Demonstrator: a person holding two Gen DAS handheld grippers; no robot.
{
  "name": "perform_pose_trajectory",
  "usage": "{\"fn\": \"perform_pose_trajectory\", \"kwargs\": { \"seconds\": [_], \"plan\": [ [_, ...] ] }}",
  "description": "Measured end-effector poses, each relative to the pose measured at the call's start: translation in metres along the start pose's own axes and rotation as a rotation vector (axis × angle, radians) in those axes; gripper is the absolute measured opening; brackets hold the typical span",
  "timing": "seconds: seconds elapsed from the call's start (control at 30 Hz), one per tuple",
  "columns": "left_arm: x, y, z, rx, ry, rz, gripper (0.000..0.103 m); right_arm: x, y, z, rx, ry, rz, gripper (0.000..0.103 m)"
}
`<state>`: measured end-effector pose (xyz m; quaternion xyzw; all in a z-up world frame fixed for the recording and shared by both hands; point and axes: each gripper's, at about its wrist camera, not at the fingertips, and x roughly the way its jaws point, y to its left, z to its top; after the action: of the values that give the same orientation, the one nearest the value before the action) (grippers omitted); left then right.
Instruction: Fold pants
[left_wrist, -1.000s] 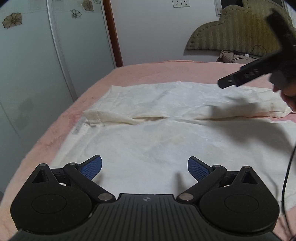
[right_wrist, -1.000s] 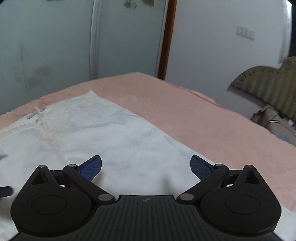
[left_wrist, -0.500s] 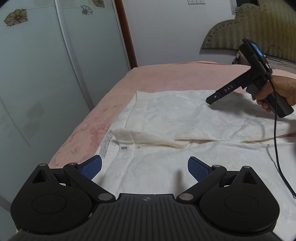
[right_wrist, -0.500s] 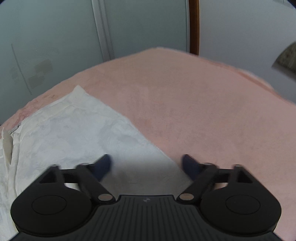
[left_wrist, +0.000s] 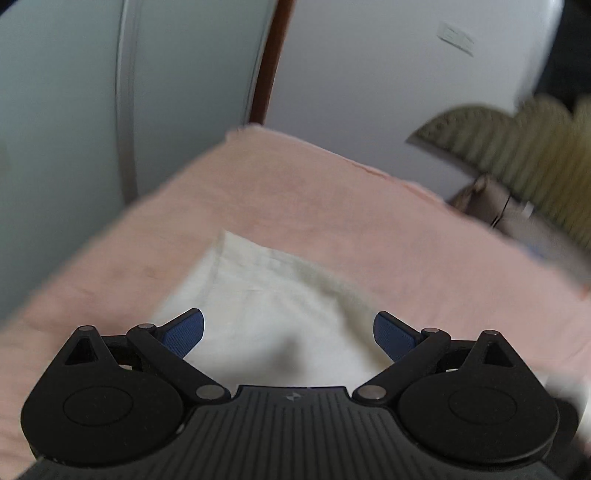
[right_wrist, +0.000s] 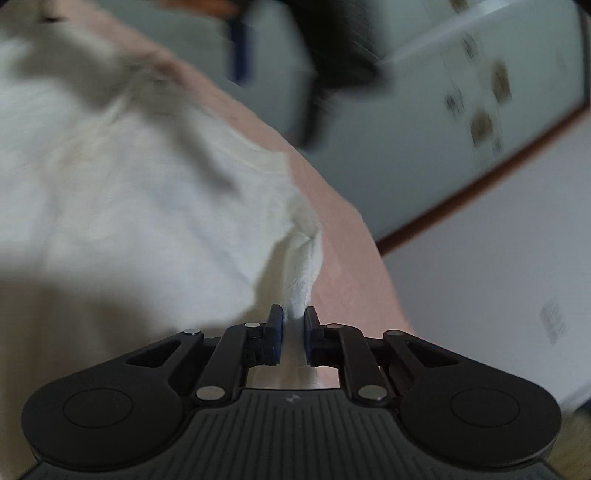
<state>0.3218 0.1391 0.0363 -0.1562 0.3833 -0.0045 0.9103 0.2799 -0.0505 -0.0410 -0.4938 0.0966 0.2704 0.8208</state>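
Two hand-held grippers, right hand-held gripper (right_wrist: 293, 325) clamped on white pants (right_wrist: 147, 206) edge, left hand-held gripper (left_wrist: 288, 334) spread wide above pants on bed (left_wrist: 295, 192).

Pants (left_wrist: 266, 306) lie on the bed (left_wrist: 332, 206); headboard (left_wrist: 517, 147) behind, right.

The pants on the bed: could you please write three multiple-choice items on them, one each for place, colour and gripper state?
1. Where do the pants lie?
A. on a pink bed cover
B. on a wooden floor
C. in a basket

2. What colour are the pants?
A. navy
B. cream white
C. red

3. How is the right gripper?
A. wide open, apart from the cloth
B. shut on a cable
C. shut on a fold of the pants

Answers: 1 A, the pink bed cover surrounds the cloth; 2 B, both views show pale cream fabric; 3 C, cloth is bunched between its nearly closed jaws, while the left gripper is open.
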Motion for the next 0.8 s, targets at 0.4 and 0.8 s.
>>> {"fn": "perform_pose_trajectory", "kwargs": {
  "seconds": [0.4,0.8],
  "plan": [
    [0.067,0.038,0.007,-0.392,0.230,-0.119,0.008,-0.033,0.026,-0.018,-0.019,-0.052,-0.024,0.011],
    [-0.088,0.041,-0.096,-0.120,-0.005,-0.215,0.007,-0.092,-0.024,-0.089,0.233,0.159,-0.052,0.052]
  ]
}}
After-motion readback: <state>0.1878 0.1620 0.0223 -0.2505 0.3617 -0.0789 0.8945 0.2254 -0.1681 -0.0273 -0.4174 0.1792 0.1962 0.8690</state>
